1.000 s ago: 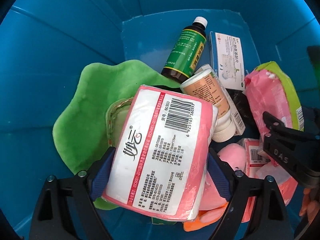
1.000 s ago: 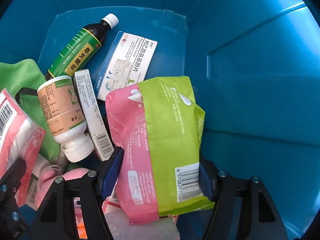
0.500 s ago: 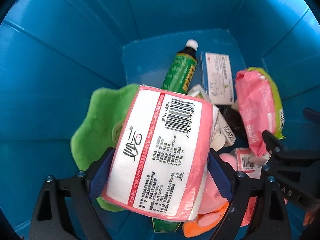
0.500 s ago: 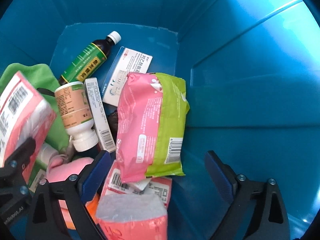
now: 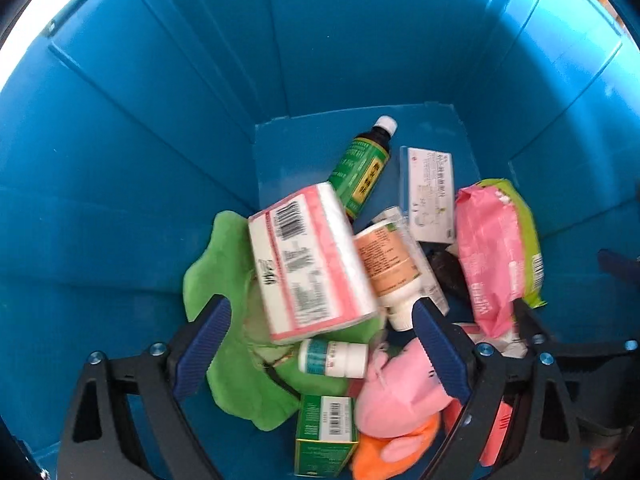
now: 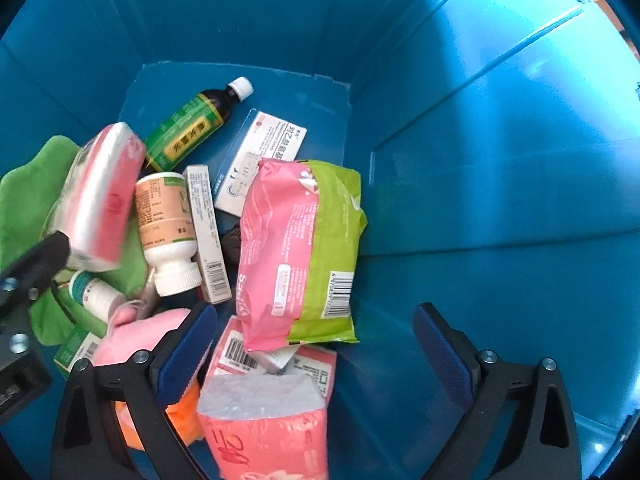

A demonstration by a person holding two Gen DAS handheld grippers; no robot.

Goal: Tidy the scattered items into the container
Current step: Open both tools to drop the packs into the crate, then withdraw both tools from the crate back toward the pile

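Both grippers look almost straight down into the blue container (image 5: 120, 160), whose ribbed walls fill each view. The right wrist view alone shows the broad bare right-hand wall and floor of the container (image 6: 500, 200), and a pink tissue pack (image 6: 264, 428) with a clear end lying at the bottom edge, close under the camera. The left wrist view alone shows the full face of the green cloth (image 5: 236, 376) and the green box (image 5: 326, 436) with its barcode up.

The pink-and-white tissue pack (image 5: 312, 264) lies tilted on the green cloth, blurred, beyond the left gripper's tips. The pink-and-green packet (image 6: 300, 252) lies flat on other packs, its barcode end towards the right gripper. A pink plush toy (image 5: 400, 396) sits low in the pile. The dark syrup bottle (image 5: 362, 170) and a white medicine box (image 5: 432, 196) rest on the floor at the far end; an orange-labelled white bottle (image 6: 166, 224) lies between the tissue pack and a narrow carton. A small white bottle (image 5: 334, 358) rests on the cloth.

The left gripper (image 5: 320, 340) stands wide apart, holding nothing. The right gripper (image 6: 316, 340) has its jaws opening, nearly at full spread, touching nothing; the packet lies beyond its tips.
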